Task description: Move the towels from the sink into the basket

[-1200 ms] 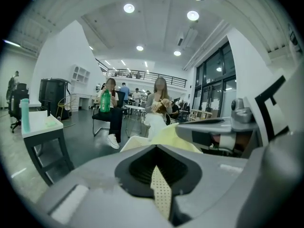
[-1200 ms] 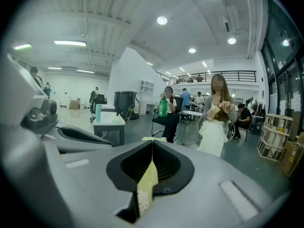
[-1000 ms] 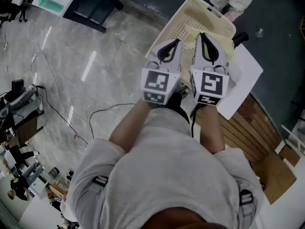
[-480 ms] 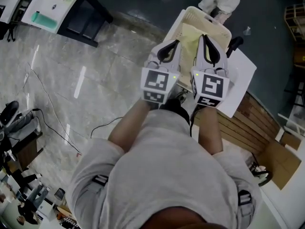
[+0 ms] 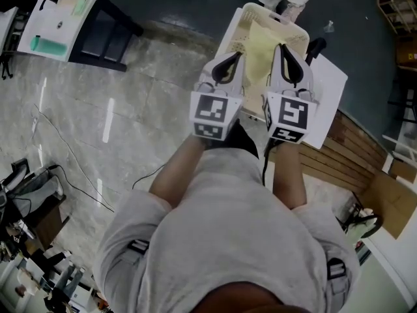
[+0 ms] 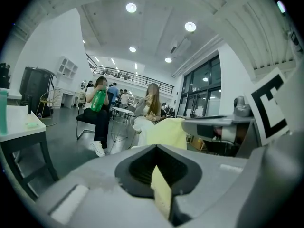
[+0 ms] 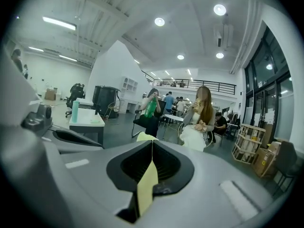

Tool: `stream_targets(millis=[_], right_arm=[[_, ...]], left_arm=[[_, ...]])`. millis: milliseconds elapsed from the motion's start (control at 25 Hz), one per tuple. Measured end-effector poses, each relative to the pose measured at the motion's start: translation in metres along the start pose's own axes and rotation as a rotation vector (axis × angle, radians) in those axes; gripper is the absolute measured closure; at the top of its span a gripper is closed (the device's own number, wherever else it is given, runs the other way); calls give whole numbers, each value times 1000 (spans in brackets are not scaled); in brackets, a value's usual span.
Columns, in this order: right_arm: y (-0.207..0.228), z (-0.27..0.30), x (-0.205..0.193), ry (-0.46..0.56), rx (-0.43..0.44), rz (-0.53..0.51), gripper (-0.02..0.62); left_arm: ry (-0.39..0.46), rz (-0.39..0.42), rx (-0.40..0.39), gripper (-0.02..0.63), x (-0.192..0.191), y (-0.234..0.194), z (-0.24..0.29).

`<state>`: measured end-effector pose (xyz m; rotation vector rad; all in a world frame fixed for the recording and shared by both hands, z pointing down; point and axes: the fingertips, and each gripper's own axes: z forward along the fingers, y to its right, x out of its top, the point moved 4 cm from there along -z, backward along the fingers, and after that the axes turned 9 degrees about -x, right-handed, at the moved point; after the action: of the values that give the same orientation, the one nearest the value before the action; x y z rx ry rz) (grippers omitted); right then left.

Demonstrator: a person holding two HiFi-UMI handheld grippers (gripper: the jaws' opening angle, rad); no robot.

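Pale yellow cloth towel [image 5: 259,44], the only one in sight, is hanging between the left gripper [image 5: 234,60] and the right gripper [image 5: 281,54], each pair of jaws pinching a corner tight, over the near edge of the single cream perforated plastic basket [image 5: 236,34]. Letting go too early is risking a fold catching the rim and sliding to the grey floor [image 5: 130,109].

The towel [image 5: 259,44] hangs between the left tongs [image 5: 229,60] and the right tongs [image 5: 284,52], over the basket [image 5: 242,18]. A counter [image 5: 62,21] stands far to the left.
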<state>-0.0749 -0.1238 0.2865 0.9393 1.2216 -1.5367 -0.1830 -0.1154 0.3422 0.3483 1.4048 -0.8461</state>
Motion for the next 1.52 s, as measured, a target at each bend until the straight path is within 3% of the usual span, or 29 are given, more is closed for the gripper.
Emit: stream_targets(millis=[440,800,1520], right_arm=[[30,42,-27,-66,0,23,583],[45,90,-77,-178,39,53,583],[18,168,-166,-408,192,127,583]], left_arm=[[-44,0,-22,586,-1,-4,52],[-116,-18,-31,586,-21,-8,96],[-214,-59,30,586,-45,-36,137]])
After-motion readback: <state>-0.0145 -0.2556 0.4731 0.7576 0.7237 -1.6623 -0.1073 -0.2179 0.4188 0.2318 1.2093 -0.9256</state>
